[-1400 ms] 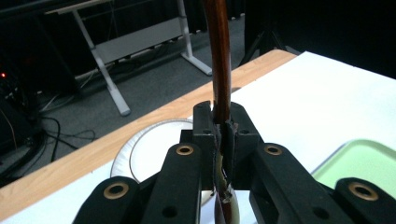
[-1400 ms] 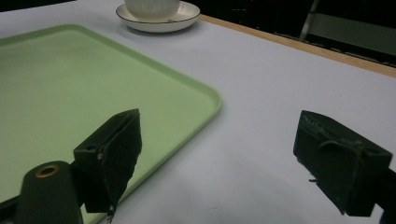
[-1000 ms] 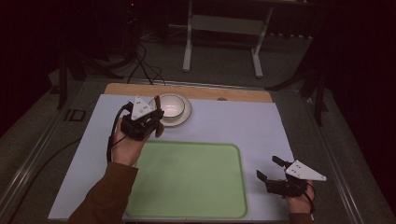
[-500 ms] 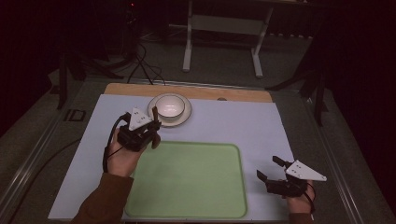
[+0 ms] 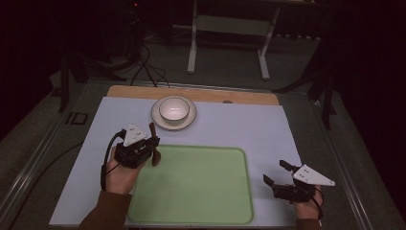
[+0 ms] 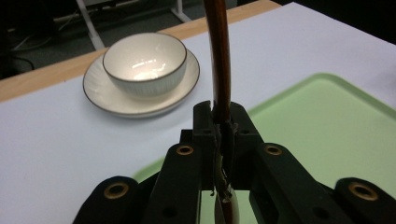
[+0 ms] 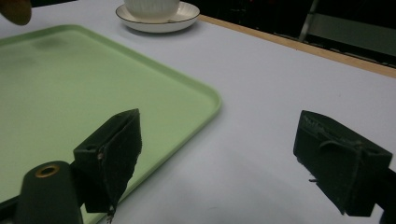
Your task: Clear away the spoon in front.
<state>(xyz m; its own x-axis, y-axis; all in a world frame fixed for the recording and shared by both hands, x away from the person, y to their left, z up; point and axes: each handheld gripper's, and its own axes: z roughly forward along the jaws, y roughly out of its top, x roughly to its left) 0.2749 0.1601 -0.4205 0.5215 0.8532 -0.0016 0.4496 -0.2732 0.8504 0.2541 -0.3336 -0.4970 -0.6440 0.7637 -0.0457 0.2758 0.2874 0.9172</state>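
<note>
Spoon (image 5: pixel 153 143), brown and wooden, stands pinched in my left gripper (image 5: pixel 143 146) at the near-left corner of the green tray (image 5: pixel 201 201), seen from the high view; its handle rises toward the bowl (image 5: pixel 174 109) on its saucer (image 5: pixel 160 122), which sit well apart at the far side of the pale table mat (image 5: pixel 249 129). My left hand (image 5: pixel 119 172) reaches in from the bottom edge. My right gripper (image 5: pixel 282 179) hovers just beside the tray's right rim, jaws spread with nothing between them, my right hand (image 5: pixel 309 206) behind it. From the left gripper view, the jaws are clenched tight on the spoon (image 6: pixel 220 70), its dark handle running up between them and out past the top edge; the bowl (image 6: pixel 144 63) and saucer (image 6: pixel 107 95) lie beyond to the left, the tray (image 6: pixel 327 126) below and to the right. From the right gripper view, my two jaws stand wide apart over the mat (image 7: pixel 261 116), the left one above the tray's (image 7: pixel 93 84) rounded corner, and the saucer (image 7: pixel 187 14) sits far off at the top.
</note>
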